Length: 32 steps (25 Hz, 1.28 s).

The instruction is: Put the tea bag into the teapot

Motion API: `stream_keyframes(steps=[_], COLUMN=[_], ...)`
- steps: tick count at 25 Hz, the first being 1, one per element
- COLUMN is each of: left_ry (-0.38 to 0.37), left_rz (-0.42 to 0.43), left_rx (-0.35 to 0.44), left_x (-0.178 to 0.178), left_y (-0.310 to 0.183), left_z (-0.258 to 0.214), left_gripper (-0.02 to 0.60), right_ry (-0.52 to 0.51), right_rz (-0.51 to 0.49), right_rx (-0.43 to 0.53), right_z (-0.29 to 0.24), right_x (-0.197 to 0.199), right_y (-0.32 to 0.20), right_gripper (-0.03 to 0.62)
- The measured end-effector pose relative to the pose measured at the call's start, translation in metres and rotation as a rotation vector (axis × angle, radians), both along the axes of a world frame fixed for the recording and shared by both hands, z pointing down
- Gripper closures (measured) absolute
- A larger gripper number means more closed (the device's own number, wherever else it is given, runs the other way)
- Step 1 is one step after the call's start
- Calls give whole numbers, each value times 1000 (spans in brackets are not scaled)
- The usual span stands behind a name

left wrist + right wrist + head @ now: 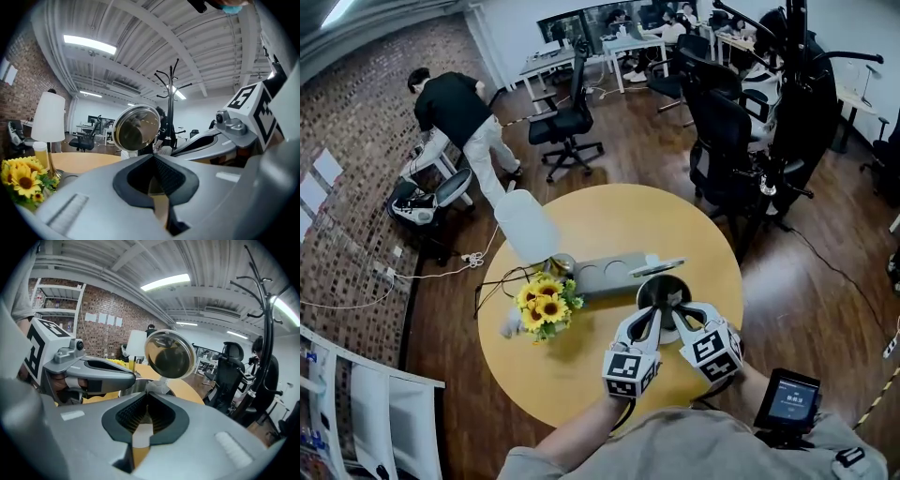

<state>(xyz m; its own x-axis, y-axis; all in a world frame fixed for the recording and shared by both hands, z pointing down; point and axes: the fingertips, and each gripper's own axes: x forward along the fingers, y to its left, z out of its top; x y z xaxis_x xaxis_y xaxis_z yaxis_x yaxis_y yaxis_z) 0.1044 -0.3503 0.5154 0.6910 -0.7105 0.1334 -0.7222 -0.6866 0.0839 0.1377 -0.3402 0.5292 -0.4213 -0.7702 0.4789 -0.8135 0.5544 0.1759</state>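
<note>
A steel teapot (664,292) stands at the near right of the round yellow table (581,366), with its round lid (169,354) tipped up and open. My right gripper (682,317) is at the pot's near rim, shut on a white tea bag (157,386) that bulges just past its tips, over the pot's edge. My left gripper (649,319) lies beside it on the left, its tips at the pot's rim too. Its jaws are shut and nothing shows between them. The left gripper view has the lid (137,129) close ahead.
A bunch of sunflowers (546,305) and a white-shaded lamp (525,225) stand on the table's left. A grey tray (614,274) with round recesses lies behind the pot. Office chairs (567,122) and a bending person (464,122) are far back.
</note>
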Motion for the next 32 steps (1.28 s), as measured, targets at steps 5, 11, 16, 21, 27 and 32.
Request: stream_keyframes(steps=[5, 11, 16, 21, 27, 32], left_ry=[5, 1, 5, 4, 3, 5], left_rz=[-40, -65, -83, -89, -104, -114], left_rx=[-12, -20, -29, -32, -35, -37], left_x=[-5, -11, -17, -22, -25, -26], left_y=[-11, -32, -33, -26, -31, -33], left_z=[9, 15, 16, 14, 19, 23], left_gripper=[580, 580, 580, 580, 580, 580], right_ry=[75, 202, 318, 430, 499, 540], right_rz=[-95, -223, -348, -435, -498, -515], right_rx=[-103, -212, -335, -418, -484, -510], right_z=[16, 34, 45, 51, 57, 64], right_x=[-2, -3, -10, -12, -15, -13], right_y=[-11, -32, -31, -19, -19, -22], right_gripper=[572, 572, 572, 572, 571, 571])
